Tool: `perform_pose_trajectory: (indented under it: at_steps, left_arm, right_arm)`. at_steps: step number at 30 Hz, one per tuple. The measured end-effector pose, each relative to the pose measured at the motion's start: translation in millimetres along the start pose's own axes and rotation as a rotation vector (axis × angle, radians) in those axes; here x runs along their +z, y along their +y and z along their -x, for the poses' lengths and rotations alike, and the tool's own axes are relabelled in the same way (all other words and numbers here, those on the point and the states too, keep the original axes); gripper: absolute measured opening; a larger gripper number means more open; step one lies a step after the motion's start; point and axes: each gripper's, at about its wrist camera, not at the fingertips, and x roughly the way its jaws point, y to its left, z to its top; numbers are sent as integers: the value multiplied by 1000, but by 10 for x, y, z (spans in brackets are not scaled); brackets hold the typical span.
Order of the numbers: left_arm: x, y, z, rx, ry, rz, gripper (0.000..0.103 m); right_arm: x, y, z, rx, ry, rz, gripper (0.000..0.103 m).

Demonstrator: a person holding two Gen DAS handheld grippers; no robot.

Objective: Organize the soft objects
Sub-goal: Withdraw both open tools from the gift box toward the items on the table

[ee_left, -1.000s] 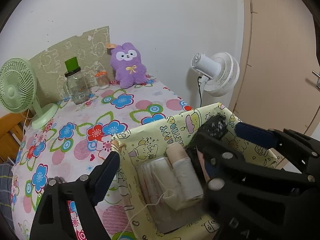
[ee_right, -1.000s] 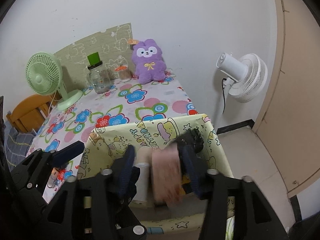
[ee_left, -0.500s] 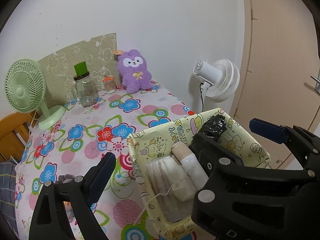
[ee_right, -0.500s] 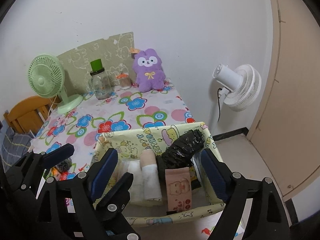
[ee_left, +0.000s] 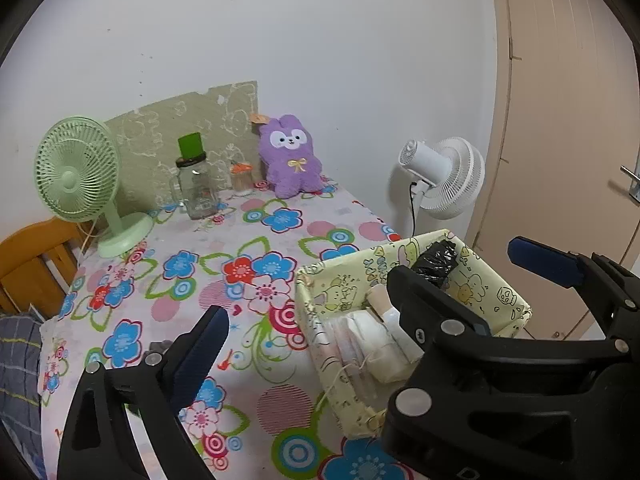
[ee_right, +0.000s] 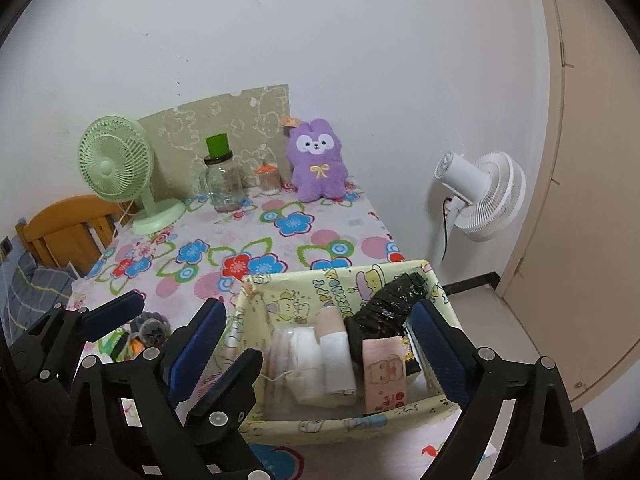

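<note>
A yellow cartoon-print fabric box [ee_right: 304,294] [ee_left: 336,280] sits at the table's near right edge. In it stand white rolled cloths [ee_right: 308,354], a beige and white roll [ee_right: 334,340], a black bundle [ee_right: 390,300] and a pink printed pack [ee_right: 386,372]. My right gripper [ee_right: 318,340] is open and empty above the box. My left gripper [ee_left: 372,288] is open and empty, left of the box; it also shows in the right wrist view [ee_right: 120,312]. A small grey soft item [ee_right: 150,330] lies on the cloth under it. A purple plush [ee_right: 318,166] sits at the back.
The table has a flowered cloth [ee_left: 168,280]. At the back stand a green desk fan [ee_left: 80,176], a glass jar with a green lid [ee_left: 196,184] and a small orange-lidded jar [ee_left: 242,178]. A white fan [ee_right: 484,196] stands right of the table. A wooden chair [ee_right: 60,228] is left.
My right gripper opened and let the pink pack go into the box, then drew back and up. My left gripper drew back to the left, away from the box.
</note>
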Motion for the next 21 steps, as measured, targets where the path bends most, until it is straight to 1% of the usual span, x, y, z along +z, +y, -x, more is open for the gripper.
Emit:
perform_pose_trajectory:
  at_steps: [9,16,21]
  left_arm:
    - [-44,191,224,13,-24,23,101]
    - [-75,343,392,38,-54,40,103]
    - [-105,471,470,56,-62,49,103]
  right_arm:
    - [12,234,175,7,-33,25,100]
    - [22,441,290,18,-63,48,103]
    - [24,583,326,33,-73,59,103]
